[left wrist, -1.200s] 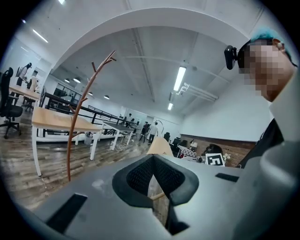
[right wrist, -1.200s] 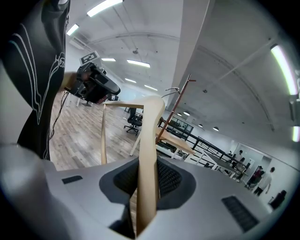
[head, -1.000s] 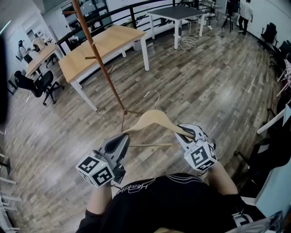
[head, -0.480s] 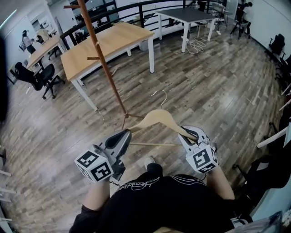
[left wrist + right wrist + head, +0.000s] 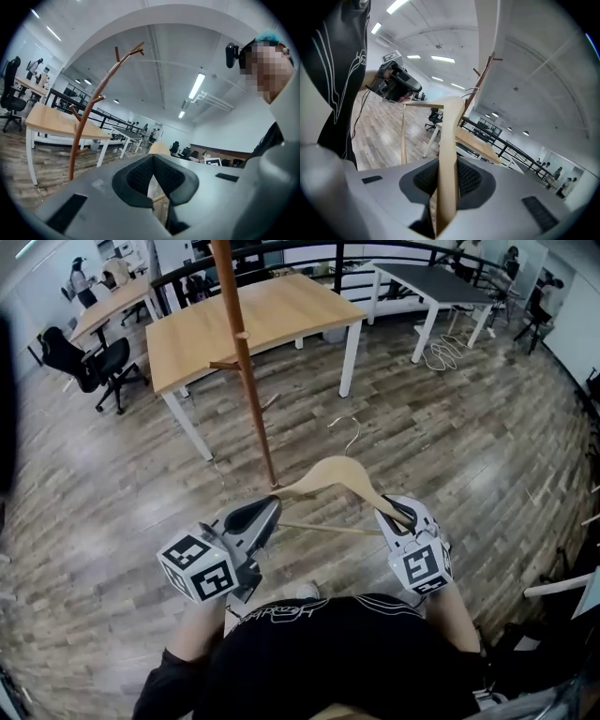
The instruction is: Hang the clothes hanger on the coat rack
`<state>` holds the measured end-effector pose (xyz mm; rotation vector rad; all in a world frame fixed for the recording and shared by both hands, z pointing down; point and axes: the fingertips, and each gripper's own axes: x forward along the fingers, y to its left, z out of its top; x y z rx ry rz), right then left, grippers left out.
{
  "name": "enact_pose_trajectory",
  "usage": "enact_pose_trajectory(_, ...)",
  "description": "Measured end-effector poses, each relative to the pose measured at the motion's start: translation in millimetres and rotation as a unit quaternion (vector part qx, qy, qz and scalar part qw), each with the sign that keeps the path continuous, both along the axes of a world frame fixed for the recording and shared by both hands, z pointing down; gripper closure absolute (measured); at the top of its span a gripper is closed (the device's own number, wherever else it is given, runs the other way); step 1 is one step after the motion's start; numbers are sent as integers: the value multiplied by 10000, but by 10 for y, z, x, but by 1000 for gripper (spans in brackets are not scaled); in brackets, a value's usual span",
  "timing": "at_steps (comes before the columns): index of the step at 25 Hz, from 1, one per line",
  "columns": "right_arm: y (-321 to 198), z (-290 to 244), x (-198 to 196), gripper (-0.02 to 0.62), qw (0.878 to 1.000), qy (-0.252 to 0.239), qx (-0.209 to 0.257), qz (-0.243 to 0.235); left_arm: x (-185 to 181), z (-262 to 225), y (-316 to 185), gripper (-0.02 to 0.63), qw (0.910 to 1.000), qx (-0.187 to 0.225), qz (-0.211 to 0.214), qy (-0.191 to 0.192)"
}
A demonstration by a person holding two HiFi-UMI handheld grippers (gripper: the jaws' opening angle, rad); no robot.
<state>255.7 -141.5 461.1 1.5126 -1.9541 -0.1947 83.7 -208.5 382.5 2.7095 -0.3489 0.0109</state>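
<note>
Wood, pale and smooth, makes up the clothes hanger [image 5: 342, 474]. In the head view it is up in the air, near the person. The left tool [image 5: 265, 510] has its left end and the right tool [image 5: 398, 514] has its right end. The thin metal hook [image 5: 349, 432] points to the far side, with nothing on it. The coat rack [image 5: 246, 371] stands just beyond, a bit to the left, not touching the hanger.

In the left gripper view the jaws are almost together, with the thin bar [image 5: 159, 198] between them. A peg [image 5: 75, 114] sticks out of the rack, far and to the left.

In the right gripper view the jaws are narrow and squeeze the flat wooden arm.

I think the hanger is light and stiff, so it will not bend. Smooth wood can slip, so the two ends are good places to hold. The hook should stay free for a peg.
</note>
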Motion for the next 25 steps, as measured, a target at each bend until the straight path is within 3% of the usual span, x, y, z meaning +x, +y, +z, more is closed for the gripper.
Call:
enact_pose_trajectory(4, -558, -154, -30, 492, 9997, 62, 115, -201, -115, -107, -494, 598, 9993, 31, -364, 101)
enact_pose_trajectory(11, -1184, -287, -18, 492, 9976, 82, 272, -631, -174, -210, -916, 598, 9971, 159, -735, 130)
enact_pose_trajectory(25, -2678, -515, 37, 492, 9830, 123, 432, -1779, -189, -339, -1914, 598, 9803, 41, -1952, 314)
